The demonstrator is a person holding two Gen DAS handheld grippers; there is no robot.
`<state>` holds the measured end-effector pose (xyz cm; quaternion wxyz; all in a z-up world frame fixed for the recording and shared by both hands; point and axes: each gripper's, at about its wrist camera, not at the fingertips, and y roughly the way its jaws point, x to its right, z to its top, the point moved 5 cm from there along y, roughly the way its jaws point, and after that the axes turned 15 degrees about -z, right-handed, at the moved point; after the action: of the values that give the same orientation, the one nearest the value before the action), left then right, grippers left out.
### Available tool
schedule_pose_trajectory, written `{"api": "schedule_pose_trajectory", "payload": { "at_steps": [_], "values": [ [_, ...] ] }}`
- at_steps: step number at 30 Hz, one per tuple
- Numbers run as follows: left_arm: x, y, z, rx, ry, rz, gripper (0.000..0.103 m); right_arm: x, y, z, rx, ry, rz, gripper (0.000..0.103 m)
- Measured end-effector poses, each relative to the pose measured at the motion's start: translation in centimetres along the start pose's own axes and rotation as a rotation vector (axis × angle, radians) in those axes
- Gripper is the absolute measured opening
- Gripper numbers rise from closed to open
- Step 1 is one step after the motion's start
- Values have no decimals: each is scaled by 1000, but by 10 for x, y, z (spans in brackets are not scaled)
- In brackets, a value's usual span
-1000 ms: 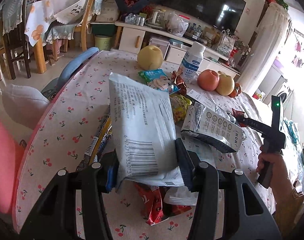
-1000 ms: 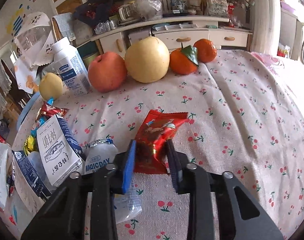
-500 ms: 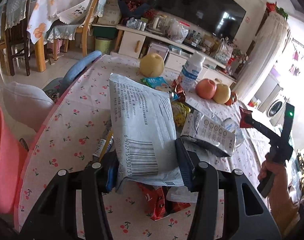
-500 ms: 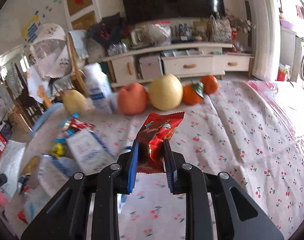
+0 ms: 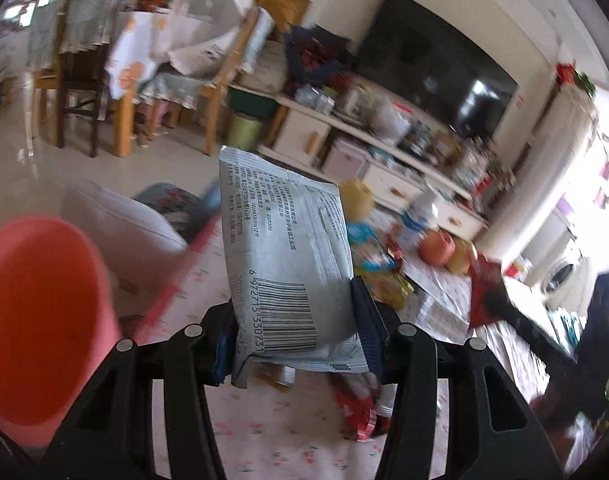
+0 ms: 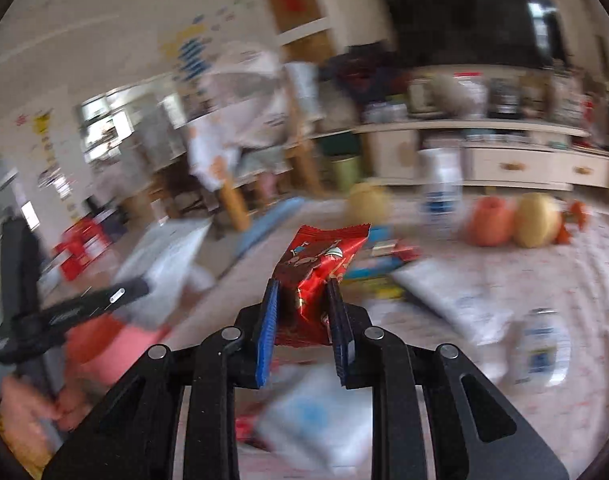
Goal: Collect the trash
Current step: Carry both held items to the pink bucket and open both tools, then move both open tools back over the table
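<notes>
The grey packet and red wrapper, each pinched between 2 fingers, could be dropped beside the pink bin if released early.

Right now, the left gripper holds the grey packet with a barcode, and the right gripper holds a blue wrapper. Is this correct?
Not quite. The right gripper holds a red wrapper, not a blue one, as the right wrist view shows. The left gripper does hold the grey packet with a barcode.
</notes>
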<state>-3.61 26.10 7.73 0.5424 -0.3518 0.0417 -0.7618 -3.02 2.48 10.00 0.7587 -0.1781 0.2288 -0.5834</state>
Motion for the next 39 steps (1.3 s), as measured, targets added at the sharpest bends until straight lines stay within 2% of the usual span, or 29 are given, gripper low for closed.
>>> {"api": "schedule_pose_trajectory", "payload": {
  "at_steps": [3, 9, 15, 18, 19, 20, 22, 24, 26, 29, 31, 34, 39],
  "values": [
    [-34, -30, 13, 69, -51, 73, 52, -74, 4, -9, -22, -77, 111, 25],
    [-106, -86, 24, 167, -158, 246, 52, -185, 22, -15, -57, -152, 257, 25],
    [-163, -114, 22, 190, -285, 332, 52, -265, 41, -27, -88, -221, 334, 26],
    [-178, -117, 22, 186, -317, 361, 52, -292, 62, -41, -133, -256, 329, 27],
    [-182, -119, 21, 188, -324, 374, 53, -293, 66, -43, -151, -248, 337, 31],
    [-186, -120, 21, 188, -329, 381, 55, -294, 70, -47, -164, -233, 337, 46],
    [-190, -125, 22, 209, -333, 403, 70, -284, 69, -50, -166, -187, 309, 70],
    [-188, -129, 24, 237, -315, 418, 76, -274, 64, -50, -149, -167, 299, 78],
    [-182, -130, 27, 267, -292, 426, 82, -262, 56, -49, -118, -174, 244, 90],
    [-168, -127, 30, 322, -239, 390, 90, -240, 44, -47, -81, -185, 188, 91],
    [-153, -121, 34, 338, -173, 332, 91, -227, 36, -48, -55, -201, 155, 92],
    [-126, -113, 35, 364, -64, 286, 92, -208, 23, -50, -20, -225, 109, 94],
    [-90, -97, 33, 349, 57, 250, 92, -178, -1, -62, 7, -240, 47, 97]
  ]
}}
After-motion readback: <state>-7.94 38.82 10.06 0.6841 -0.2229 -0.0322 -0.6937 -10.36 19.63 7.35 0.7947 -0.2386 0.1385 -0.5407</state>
